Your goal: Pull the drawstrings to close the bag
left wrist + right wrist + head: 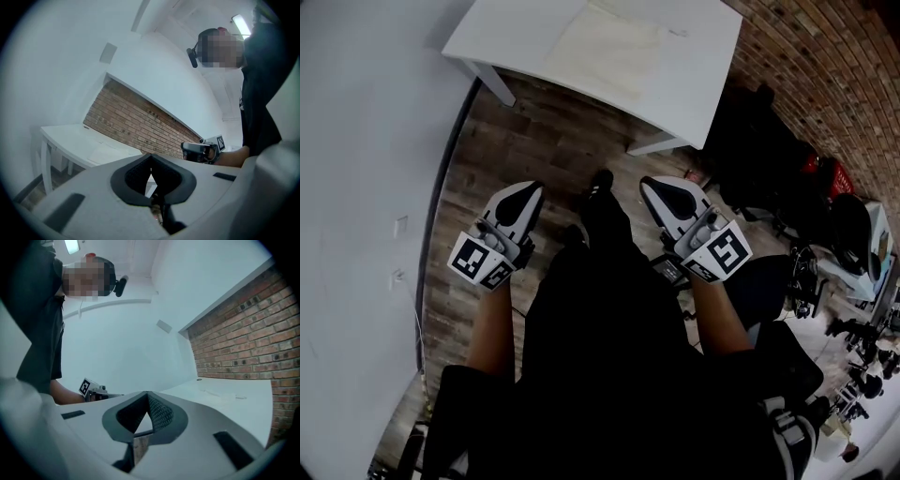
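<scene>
A pale cream drawstring bag (605, 47) lies flat on the white table (712, 66) at the top of the head view, well ahead of both grippers. My left gripper (525, 192) is held low over the wooden floor beside my left leg, shut, with nothing between its jaws. My right gripper (658, 187) hangs at the same height by my right leg, also shut and empty. In the left gripper view the jaws (151, 165) meet at the tips, with the table (70, 140) beyond. The right gripper view shows closed jaws (147, 401) too.
A brick wall (825, 75) runs along the right. Dark chairs and equipment (834, 234) crowd the right side of the floor. A white wall (366, 187) bounds the left. Wooden floor (553, 141) lies between me and the table.
</scene>
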The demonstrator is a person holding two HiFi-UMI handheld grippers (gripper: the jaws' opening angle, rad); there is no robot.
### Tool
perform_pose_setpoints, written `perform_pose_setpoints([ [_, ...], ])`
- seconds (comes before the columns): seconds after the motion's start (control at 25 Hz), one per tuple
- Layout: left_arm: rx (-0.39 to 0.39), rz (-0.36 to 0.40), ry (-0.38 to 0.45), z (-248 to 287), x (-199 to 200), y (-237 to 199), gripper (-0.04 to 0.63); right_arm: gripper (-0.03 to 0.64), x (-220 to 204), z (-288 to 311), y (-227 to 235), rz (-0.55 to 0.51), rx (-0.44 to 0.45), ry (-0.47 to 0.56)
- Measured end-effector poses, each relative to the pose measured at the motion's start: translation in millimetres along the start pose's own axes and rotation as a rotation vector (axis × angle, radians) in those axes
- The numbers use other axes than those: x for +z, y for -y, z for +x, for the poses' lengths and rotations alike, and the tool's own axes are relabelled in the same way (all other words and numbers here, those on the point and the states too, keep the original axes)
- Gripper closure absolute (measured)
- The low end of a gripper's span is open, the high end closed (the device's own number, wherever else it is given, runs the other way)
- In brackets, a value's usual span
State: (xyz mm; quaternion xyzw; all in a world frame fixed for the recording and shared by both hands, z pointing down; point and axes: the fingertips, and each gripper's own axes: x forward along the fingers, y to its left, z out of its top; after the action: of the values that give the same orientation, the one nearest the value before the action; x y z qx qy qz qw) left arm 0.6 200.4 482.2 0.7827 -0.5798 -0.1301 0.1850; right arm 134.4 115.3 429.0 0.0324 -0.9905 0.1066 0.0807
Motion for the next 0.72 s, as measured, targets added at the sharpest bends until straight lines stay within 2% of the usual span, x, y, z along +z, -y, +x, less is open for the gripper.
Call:
perform_pose_setpoints([
  [0.24, 0.031, 0.047, -0.015, 44.8, 34.3, -51.8, 0.578, 0.611, 18.2, 41.9, 61.1, 0.007, 0.026, 0.038],
  [0.48, 0.032, 0.109, -0.039, 111.2, 86.4, -89.8, 0.578, 0.611, 61.8, 77.2, 137.1, -0.007, 0.050, 0.080],
  [0.72, 0.002, 0.096, -0.101, 171.3, 108.2, -125.8, 0.578, 0.611, 85.8, 93.8, 207.6, -0.002, 0.003, 0.138],
])
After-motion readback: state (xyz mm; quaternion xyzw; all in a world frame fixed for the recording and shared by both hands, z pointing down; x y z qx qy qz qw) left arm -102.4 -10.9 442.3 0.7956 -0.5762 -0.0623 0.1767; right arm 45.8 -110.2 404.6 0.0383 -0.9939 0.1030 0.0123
